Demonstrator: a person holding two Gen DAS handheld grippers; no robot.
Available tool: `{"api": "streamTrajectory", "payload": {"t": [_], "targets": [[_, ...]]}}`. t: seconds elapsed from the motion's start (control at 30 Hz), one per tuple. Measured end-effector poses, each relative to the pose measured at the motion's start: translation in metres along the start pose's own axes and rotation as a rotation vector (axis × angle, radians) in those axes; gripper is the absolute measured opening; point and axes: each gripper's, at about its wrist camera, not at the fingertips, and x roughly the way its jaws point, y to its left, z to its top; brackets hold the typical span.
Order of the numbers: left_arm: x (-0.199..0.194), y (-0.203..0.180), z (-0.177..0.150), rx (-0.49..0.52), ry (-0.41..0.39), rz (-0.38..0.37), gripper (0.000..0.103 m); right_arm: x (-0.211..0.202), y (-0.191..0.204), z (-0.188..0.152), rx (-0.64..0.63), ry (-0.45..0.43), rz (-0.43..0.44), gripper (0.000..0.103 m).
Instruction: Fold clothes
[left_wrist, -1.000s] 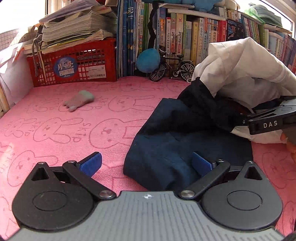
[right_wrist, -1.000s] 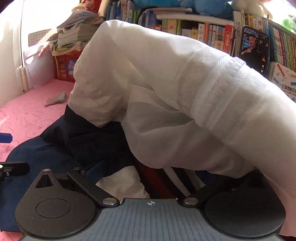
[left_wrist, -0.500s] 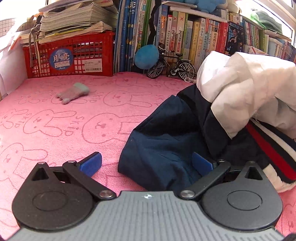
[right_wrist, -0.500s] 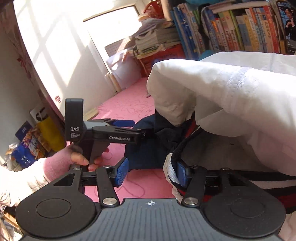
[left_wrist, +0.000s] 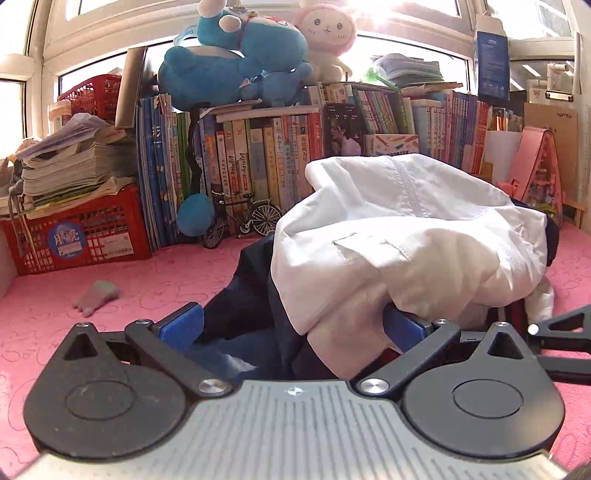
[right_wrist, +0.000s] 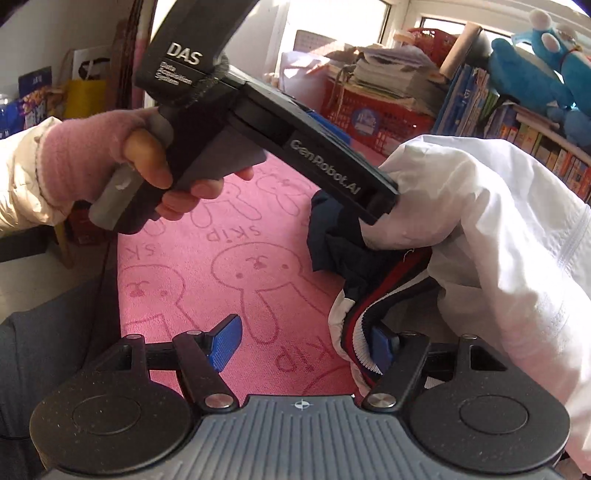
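The right gripper (right_wrist: 301, 343) stands with its blue pads apart; they have just been opening a little, and the striped hem (right_wrist: 364, 317) of the jacket (right_wrist: 491, 229) lies against the inner face of the right-hand pad only, with bare pink cloth showing in the rest of the gap, so nothing is pinched. The left gripper (left_wrist: 291, 325) also has its jaws spread, with dark blue fabric and a fold of white lining bunched loosely between the pads; I judge that no grip, since neither pad visibly presses. The jacket sits in a crumpled heap on the pink towel (left_wrist: 147, 280), white lining outward, navy shell underneath, towards the right of the surface near the bookshelf (left_wrist: 280, 155). In my judgement the step in hand is taking hold of the garment to spread it flat before any fold. To do that well, each gripper should close on a single layer at the ribbed hem or a corner, not on a bunch, and the two holds should be well apart so the cloth can be drawn taut and laid flat on the open stretch of towel to the left, clear of the small grey glove (left_wrist: 96, 293). Readable writing: "DAS" and "GenRobot.AI" on the left gripper's body in the right wrist view, "SKIP" repeated beside the rabbits on the towel, and a round blue sticker with characters on the red crate (left_wrist: 85, 240).
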Motion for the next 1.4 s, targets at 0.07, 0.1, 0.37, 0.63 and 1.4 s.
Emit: {"api": "streamTrajectory", "payload": {"t": [0.07,0.1,0.37,0.63,1.4], "targets": [[0.028,0.007,0.01,-0.035,0.024,-0.001,0.103,-0.005,0.009,-0.004,0.021,-0.008,0.034,0.072],[0.041,0.011,0.014,-0.055,0.043,-0.012,0.103,-0.007,0.014,-0.005,0.02,-0.017,0.043,0.072],[0.019,0.045,0.011,-0.266,0.015,-0.198,0.103,-0.036,0.001,-0.018,0.147,-0.107,0.023,0.072],[0.018,0.068,0.002,-0.344,0.035,-0.097,0.103,0.0,-0.096,-0.016,0.659,-0.148,0.0,0.059],[0.044,0.059,0.009,-0.225,0.108,0.033,0.103,0.012,-0.086,-0.013,0.831,-0.215,0.06,0.084]]}}
